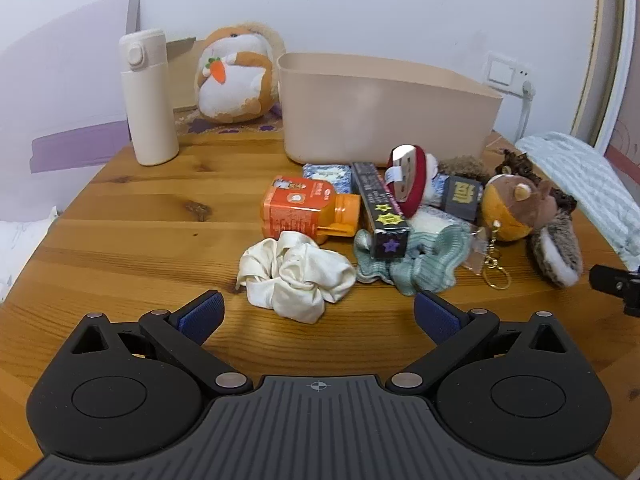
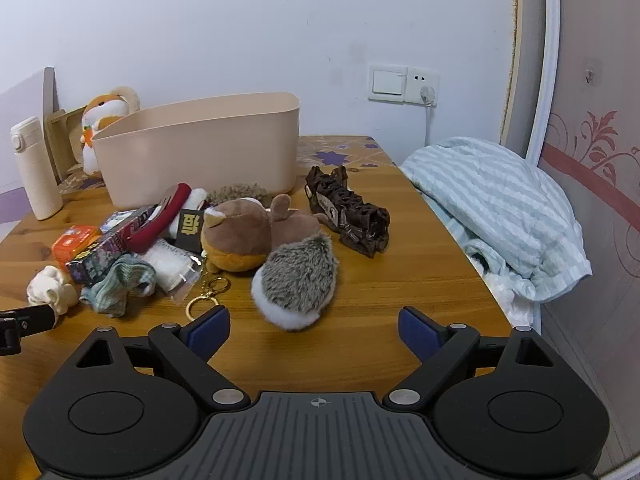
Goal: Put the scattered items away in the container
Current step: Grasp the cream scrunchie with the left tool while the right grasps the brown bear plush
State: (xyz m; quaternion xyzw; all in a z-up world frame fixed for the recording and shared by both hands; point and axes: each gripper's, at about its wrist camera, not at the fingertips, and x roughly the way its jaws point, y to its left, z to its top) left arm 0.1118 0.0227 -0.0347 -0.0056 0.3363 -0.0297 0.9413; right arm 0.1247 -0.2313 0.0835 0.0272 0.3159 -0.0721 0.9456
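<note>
Wooden table (image 1: pixel 140 216) is holding clutter near a beige bin (image 1: pixel 384 112); left gripper (image 1: pixel 318 314) and right gripper (image 2: pixel 314 330) are hovering, jaws gaping empty.

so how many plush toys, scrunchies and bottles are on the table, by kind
plush toys: 3, hamster, brown keychain plush, hedgehog
scrunchies: 2, cream, green
bottles: 2, cream flask, orange
total: 7

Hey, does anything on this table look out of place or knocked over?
Yes. The orange bottle lies on its side, and the long dark box rests tilted across the green scrunchie in a heap before the beige container. Nothing looks spilled or damaged.
</note>
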